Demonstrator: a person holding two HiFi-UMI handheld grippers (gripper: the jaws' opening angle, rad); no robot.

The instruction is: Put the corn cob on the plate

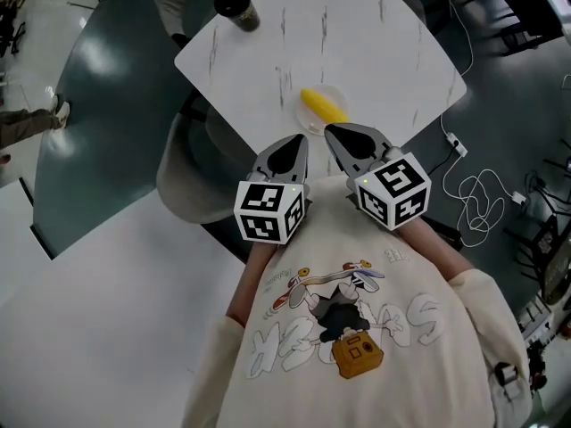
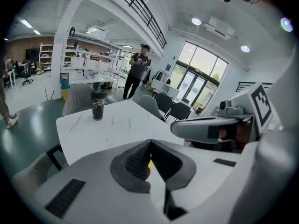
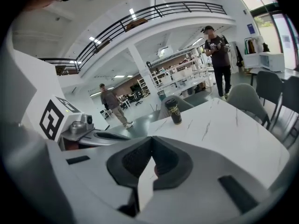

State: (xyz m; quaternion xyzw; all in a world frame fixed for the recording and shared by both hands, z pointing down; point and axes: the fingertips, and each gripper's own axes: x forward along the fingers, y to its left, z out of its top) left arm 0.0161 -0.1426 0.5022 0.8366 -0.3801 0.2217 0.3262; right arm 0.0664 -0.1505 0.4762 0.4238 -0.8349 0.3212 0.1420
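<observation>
I am standing at the near corner of the large white square table with faint grey marble streaks (image 1: 268, 34) and looking steeply down over it. I am holding my 2 grey 2-jaw grippers just above that corner, close to my body and side by side, each carrying its marker cube.

My left gripper (image 1: 300, 141) is showing its dark ribbed pads meeting at the tip with nothing between them. The sliver of yellow behind them in the left gripper view is lying on the table beyond the jaws, not in them. My right gripper (image 1: 328, 130) is likewise pressing its pads together on nothing, so both tools are closed and empty.

The tall dark patterned cup (image 1: 235, 7) is standing at the far corner, well apart from everything else. The small clear round plate (image 1: 306, 123) is sitting near my corner, just beyond the 2 gripper tips. The yellow corn cob (image 1: 323, 107) is lying across that plate, free of both grippers.

Judging from this, the placing is looking finished: the cob is resting on the plate and nothing is gripping it. All that is remaining for me is to draw the tools clear.
</observation>
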